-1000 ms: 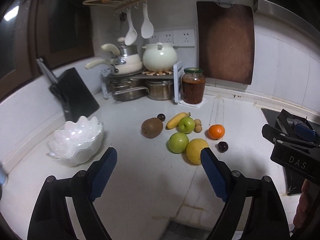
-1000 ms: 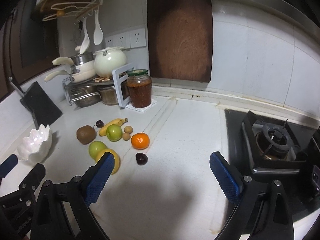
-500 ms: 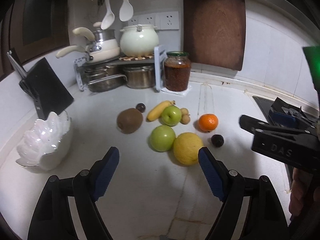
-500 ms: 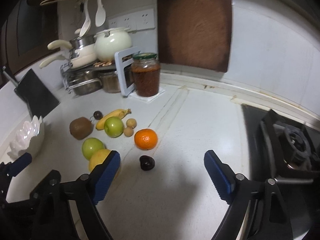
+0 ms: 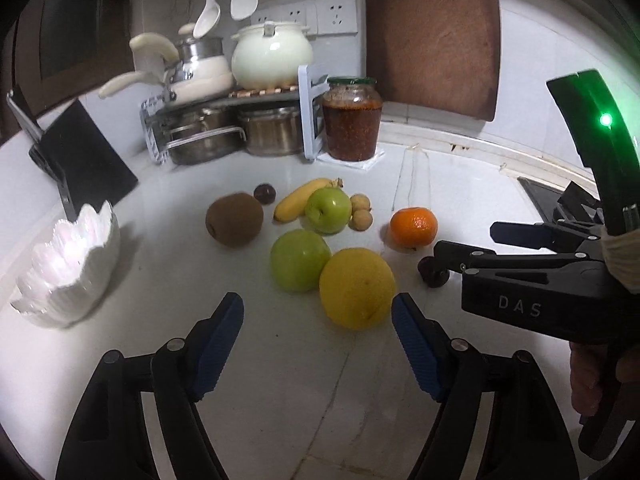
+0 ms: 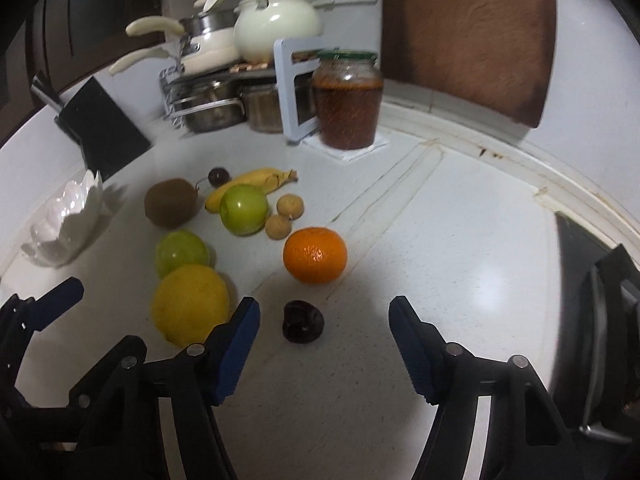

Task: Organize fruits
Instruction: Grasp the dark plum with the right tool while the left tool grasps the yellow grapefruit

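Left wrist view: my left tongs (image 5: 318, 312) gaped empty, yellow fruit (image 5: 357, 288) at 12 o'clock | right tongs (image 6: 324, 318) gaped empty | bowl (image 5: 66, 264) at 9 o'clock empty; every fruit was unsorted on the surface (image 5: 304, 380)

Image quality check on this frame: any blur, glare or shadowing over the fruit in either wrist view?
Left wrist: sharp; green LED flare at the right edge, glare inside the white bowl, fisheye bends the counter. Right wrist: slight motion blur, worst on the jar and cutting board; a dark shadow lies over the dark fruit below the orange.
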`<action>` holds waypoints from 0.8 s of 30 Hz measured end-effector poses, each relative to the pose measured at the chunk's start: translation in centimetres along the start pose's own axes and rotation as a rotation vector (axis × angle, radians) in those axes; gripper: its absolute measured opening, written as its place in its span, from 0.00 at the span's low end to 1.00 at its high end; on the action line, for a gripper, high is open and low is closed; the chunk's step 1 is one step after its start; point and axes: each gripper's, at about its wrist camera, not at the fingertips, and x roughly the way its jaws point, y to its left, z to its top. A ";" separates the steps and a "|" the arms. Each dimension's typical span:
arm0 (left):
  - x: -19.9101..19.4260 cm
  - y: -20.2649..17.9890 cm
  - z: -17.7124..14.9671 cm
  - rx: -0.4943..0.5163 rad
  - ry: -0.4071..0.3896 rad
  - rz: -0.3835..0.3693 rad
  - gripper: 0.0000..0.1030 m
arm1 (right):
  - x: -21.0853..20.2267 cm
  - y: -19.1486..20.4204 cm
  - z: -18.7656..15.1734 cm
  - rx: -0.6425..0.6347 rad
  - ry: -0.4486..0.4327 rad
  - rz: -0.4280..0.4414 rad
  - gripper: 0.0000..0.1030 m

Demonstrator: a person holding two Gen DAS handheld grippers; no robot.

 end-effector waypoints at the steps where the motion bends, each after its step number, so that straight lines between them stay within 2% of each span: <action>1: 0.0 0.0 -0.1 -0.005 0.001 -0.003 0.73 | 0.4 -0.1 -0.1 -0.004 0.009 0.009 0.64; 4: 0.4 -0.5 -0.4 0.005 0.005 -0.005 0.73 | 1.3 -0.1 -0.1 -0.016 0.030 0.041 0.62; 7: 0.7 -0.7 -0.6 0.007 0.014 -0.012 0.73 | 2.3 0.0 -0.2 -0.028 0.054 0.064 0.56; 12: 1.5 -1.0 -0.7 0.007 0.031 -0.012 0.73 | 3.2 -0.1 -0.4 -0.027 0.069 0.076 0.53; 14: 1.8 -1.0 -0.7 -0.002 0.038 -0.012 0.73 | 3.4 0.0 -0.5 -0.037 0.076 0.082 0.48; 24: 2.7 -1.4 -0.3 0.008 0.046 -0.036 0.73 | 4.6 -0.4 -0.6 -0.019 0.101 0.121 0.39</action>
